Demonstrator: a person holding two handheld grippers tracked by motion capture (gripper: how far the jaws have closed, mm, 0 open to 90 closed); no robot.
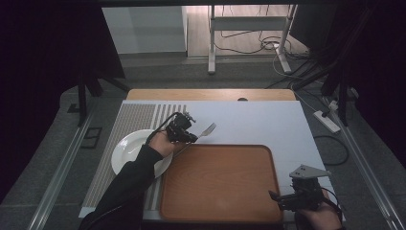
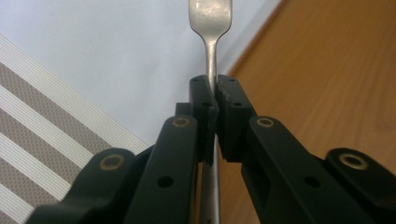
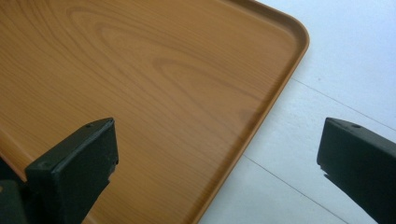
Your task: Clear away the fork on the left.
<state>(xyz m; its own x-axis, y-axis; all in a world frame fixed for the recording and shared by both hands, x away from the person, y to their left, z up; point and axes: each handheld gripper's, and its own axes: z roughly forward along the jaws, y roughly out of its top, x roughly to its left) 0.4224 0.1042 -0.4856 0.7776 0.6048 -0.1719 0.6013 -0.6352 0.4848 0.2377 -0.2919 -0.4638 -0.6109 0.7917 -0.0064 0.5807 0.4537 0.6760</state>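
Observation:
My left gripper is shut on the handle of a silver fork, held above the table at the far left corner of the wooden tray. In the left gripper view the fork runs up between the closed jaws, tines out past the top edge. A white plate lies left of the tray, partly under the person's sleeve. My right gripper rests at the tray's near right corner. Its jaws stand wide apart over the tray rim, with nothing between them.
A white mat covers the table, with a striped placemat along its left side. Beyond the table stand a white desk frame and cables on the floor. A power strip lies right of the table.

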